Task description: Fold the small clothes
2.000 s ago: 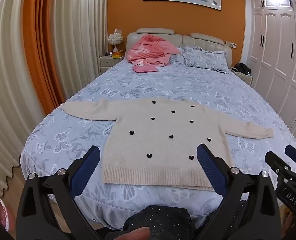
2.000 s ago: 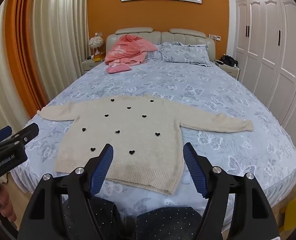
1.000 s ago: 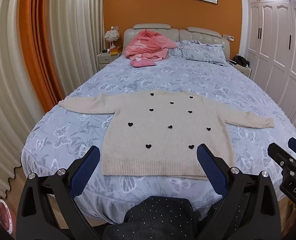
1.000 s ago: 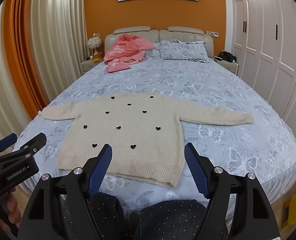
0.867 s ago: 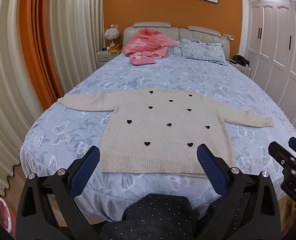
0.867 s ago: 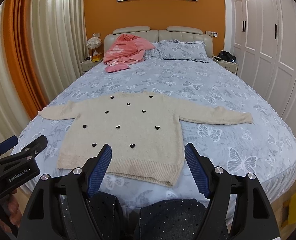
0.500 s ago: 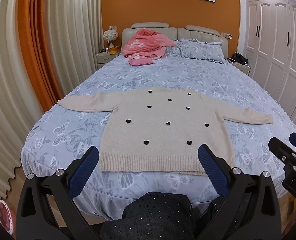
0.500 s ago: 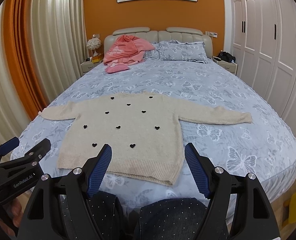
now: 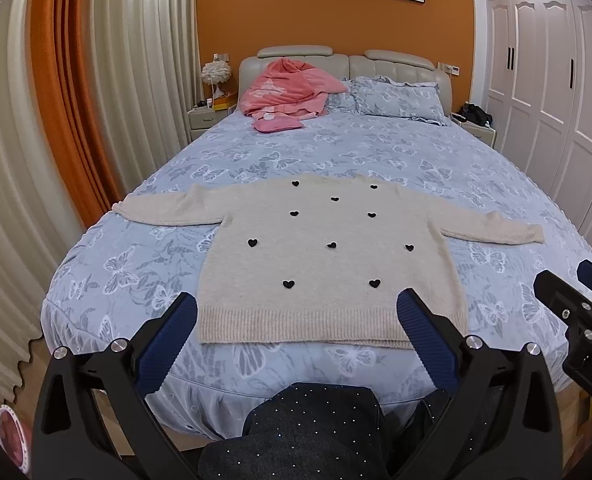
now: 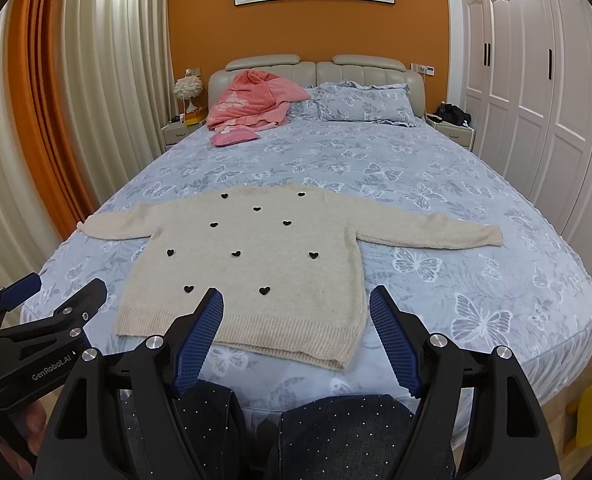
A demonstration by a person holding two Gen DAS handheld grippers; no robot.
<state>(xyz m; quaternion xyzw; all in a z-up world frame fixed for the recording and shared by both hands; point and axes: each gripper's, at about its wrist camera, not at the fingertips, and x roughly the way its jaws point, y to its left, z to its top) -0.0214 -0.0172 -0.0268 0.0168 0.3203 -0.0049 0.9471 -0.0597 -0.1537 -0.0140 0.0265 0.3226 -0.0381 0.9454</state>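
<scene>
Standing at the foot of the bed [image 9: 108, 264], I hold both grippers above its edge, and the sweater [image 9: 327, 256] lies flat ahead of them and below. Its hem is the side nearest to me, its neck points away, and the sleeves stretch out to both sides, so the long axis goes across my view. My left gripper [image 9: 296, 312] faces the middle of the hem; my right gripper [image 10: 296, 316] faces the hem's right part, near the right corner. I judge each hand is nearer to the sleeve on its own side. Both grippers have their jaws spread wide and hold nothing. They do not touch the sweater. I think the first fold begins from a sleeve or a hem corner.
</scene>
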